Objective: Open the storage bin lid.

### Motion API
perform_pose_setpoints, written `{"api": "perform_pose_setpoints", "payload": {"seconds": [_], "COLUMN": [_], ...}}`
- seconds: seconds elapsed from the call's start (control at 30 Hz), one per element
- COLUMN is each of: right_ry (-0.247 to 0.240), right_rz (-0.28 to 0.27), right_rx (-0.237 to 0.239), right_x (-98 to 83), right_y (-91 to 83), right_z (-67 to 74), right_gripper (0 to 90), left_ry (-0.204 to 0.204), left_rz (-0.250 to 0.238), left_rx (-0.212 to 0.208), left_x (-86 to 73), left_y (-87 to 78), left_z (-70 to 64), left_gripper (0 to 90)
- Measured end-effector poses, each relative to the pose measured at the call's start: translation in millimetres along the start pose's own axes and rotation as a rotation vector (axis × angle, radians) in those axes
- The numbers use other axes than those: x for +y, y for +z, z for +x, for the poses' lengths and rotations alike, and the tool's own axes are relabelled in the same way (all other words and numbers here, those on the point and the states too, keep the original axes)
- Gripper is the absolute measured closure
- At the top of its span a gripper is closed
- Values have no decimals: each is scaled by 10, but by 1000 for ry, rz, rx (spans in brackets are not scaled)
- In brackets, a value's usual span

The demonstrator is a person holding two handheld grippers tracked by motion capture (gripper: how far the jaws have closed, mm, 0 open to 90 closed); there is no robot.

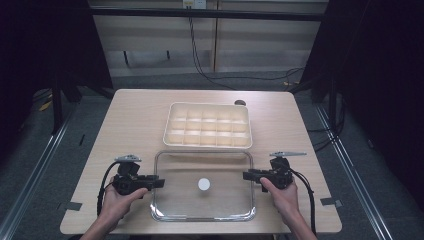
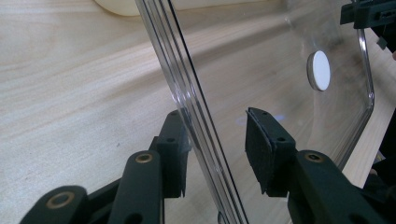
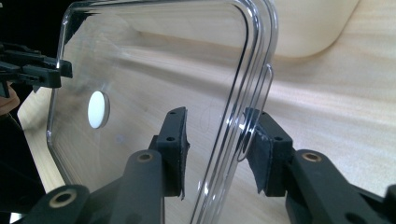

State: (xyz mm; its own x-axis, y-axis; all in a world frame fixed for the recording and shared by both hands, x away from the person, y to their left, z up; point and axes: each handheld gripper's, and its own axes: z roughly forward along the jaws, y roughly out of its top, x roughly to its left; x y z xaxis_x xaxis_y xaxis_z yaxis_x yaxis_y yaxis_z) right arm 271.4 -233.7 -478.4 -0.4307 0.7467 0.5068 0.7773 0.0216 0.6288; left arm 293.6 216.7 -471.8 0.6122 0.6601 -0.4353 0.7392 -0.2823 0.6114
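Both hand-held grippers [image 1: 159, 183] [image 1: 246, 175] straddle lid [image 1: 220, 200] edges loosely.

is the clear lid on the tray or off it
Off. The clear lid lies flat on the table in front of the tray, whose compartments are uncovered.

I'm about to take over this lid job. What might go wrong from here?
1. Both jaw pairs stand apart from the clear lid's edges: the left gripper and right gripper straddle the rim without pressing, so lifting now would likely leave it behind.
2. The lid is glossy and thin-rimmed; a grip on one side only may let it slip or tilt.
3. The compartment tray lies just beyond; a sliding lid might nudge it.
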Motion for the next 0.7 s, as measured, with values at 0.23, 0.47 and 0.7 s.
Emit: {"api": "perform_pose_setpoints", "payload": {"seconds": [0.23,0.47,0.7], "right_ry": [8,1,-14], "right_rz": [23,48,68], "right_rx": [-23,-61,-104], "right_x": [-32,-24,-28], "right_y": [46,112,131], "right_z": [-37,-83,-95], "right_gripper": [576,536,507], "left_ry": [-21,-21,-23], "left_rz": [18,35,47], "left_rx": [12,24,42], "left_x": [21,71,76], "left_y": [78,148,181], "left_z": [62,116,136], "left_gripper": [602,608,636]}}
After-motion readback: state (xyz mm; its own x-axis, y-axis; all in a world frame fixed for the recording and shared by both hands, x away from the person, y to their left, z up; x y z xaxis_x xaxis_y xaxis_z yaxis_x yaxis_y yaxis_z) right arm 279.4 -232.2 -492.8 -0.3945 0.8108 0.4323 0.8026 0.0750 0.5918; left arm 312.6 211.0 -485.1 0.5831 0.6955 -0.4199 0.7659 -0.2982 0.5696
